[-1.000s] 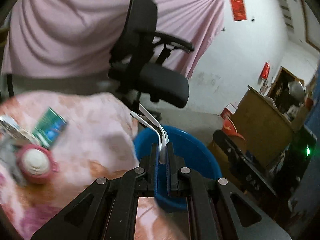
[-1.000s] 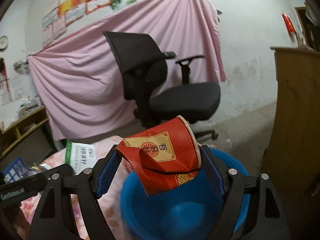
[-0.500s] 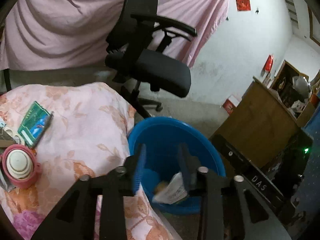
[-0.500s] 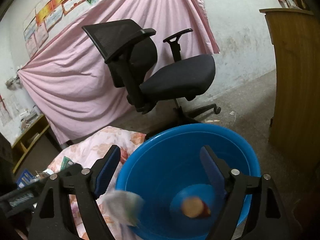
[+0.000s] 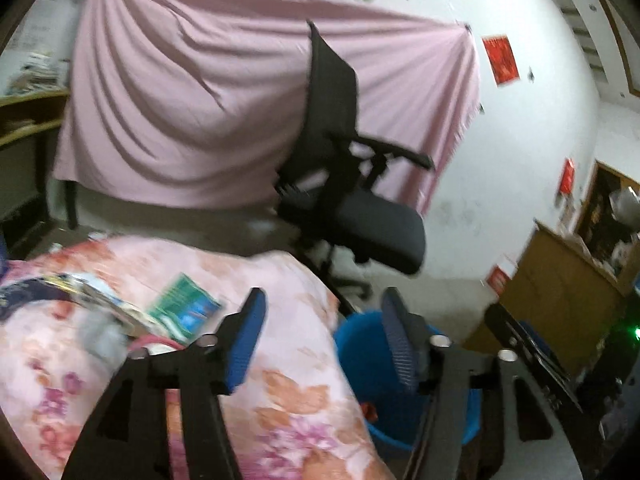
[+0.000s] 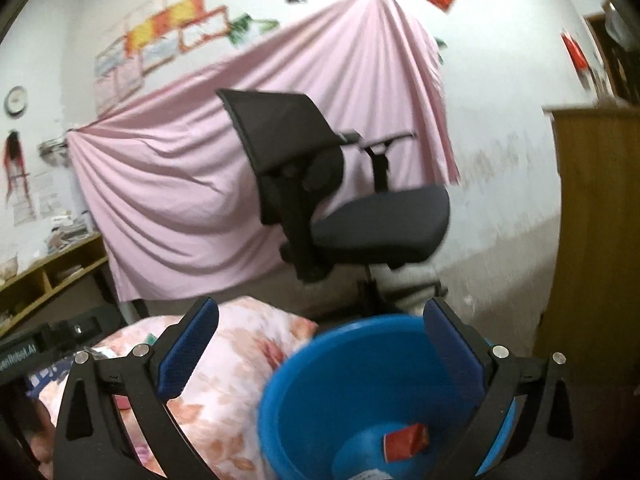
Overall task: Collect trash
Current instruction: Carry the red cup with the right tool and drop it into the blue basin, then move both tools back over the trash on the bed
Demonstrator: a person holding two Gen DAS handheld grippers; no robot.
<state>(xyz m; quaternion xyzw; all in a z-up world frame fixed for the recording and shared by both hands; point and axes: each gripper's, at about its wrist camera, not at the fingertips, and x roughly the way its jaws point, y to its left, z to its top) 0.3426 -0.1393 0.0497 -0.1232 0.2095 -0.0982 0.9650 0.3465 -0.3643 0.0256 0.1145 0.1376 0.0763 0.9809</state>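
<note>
A blue plastic basin (image 6: 320, 392) stands on the floor beside the table; it also shows in the left wrist view (image 5: 360, 352). A crushed red paper cup (image 6: 406, 440) lies at its bottom, with a pale scrap below it. My right gripper (image 6: 320, 352) is open and empty above the basin. My left gripper (image 5: 324, 340) is open and empty over the table's right edge, next to the basin. On the floral tablecloth (image 5: 280, 400) lie a green packet (image 5: 186, 306), a pink-rimmed lid (image 5: 154, 346) and other litter.
A black office chair (image 5: 352, 208) stands behind the basin before a pink curtain (image 5: 192, 112). A wooden cabinet (image 5: 560, 300) is at the right and a wooden shelf (image 6: 48, 280) at the left. Dark equipment (image 5: 536, 356) lies right of the basin.
Both grippers opened and dropped their loads, the white plastic piece and the red cup, into the basin. Both have since tilted up and drawn back; the left swung left over the table.
</note>
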